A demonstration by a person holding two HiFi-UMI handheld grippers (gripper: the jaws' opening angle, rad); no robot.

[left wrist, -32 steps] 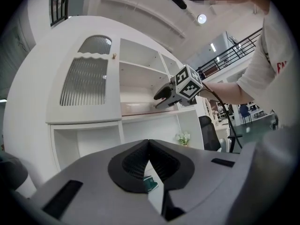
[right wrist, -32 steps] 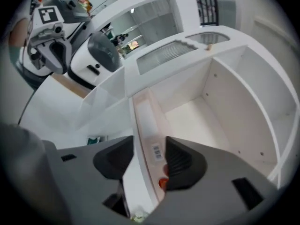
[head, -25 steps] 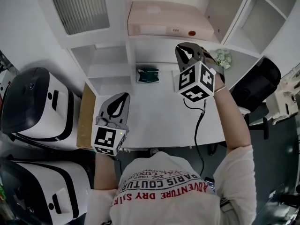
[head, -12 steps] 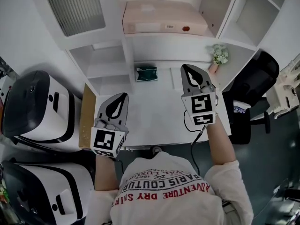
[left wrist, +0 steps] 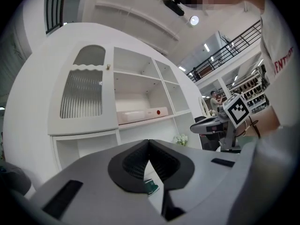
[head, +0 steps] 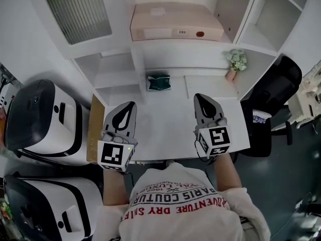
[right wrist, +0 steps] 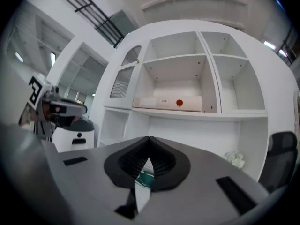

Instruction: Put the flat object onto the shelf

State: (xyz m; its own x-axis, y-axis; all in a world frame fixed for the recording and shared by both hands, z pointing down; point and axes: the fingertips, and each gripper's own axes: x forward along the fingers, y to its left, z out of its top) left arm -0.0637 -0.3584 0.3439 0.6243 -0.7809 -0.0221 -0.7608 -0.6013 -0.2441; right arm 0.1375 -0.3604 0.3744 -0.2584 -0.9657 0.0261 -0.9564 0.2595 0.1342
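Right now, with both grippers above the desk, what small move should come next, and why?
Probably only a move to rest. The flat pink box already lies on the shelf. The left gripper and right gripper are both shut with nothing between their jaws, above the desk. I would lower both to the desk's near edge and stop.

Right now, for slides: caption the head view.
Left claw and right claw shut above white desk; pale pink flat box on shelf.

We read "PARIS COUTURE" and red "ADVENTURE DRY", upside down, on the person's white shirt (head: 176, 201). The sticker (head: 181, 32) on the flat pink box (head: 173, 18) is too small to read.
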